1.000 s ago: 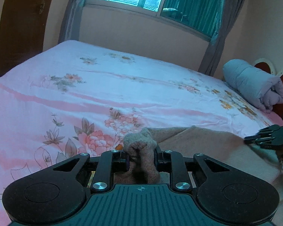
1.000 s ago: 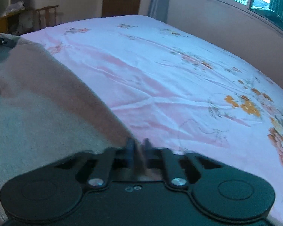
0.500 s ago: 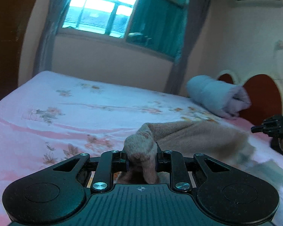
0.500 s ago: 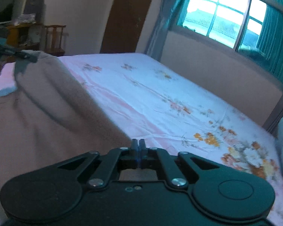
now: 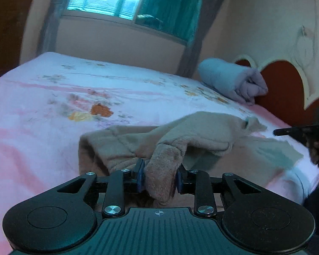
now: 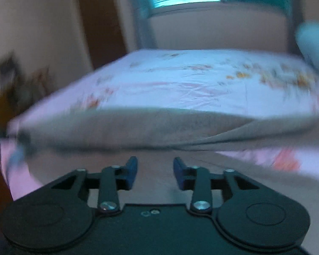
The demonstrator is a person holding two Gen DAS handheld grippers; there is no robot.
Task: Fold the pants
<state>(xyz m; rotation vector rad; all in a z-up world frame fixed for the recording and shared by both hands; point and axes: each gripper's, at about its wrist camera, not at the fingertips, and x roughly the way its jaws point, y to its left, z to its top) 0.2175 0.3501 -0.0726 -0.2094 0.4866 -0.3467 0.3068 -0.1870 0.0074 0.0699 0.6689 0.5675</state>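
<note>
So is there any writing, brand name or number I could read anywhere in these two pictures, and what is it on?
No readable words or numbers anywhere.
left gripper: only a small round crosshair mark on its body, no letters.
right gripper: a tiny embossed mark on its body, too small to read.
bed sheet: flower print only, no text.
pants: no label showing.

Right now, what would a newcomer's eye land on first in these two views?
First, the tan pants heaped on the near part of the floral bed, a bunched fold between the opening fingers of the left gripper. The right gripper is opening with nothing between its jaws. A rolled blanket lies by the red headboard.
</note>
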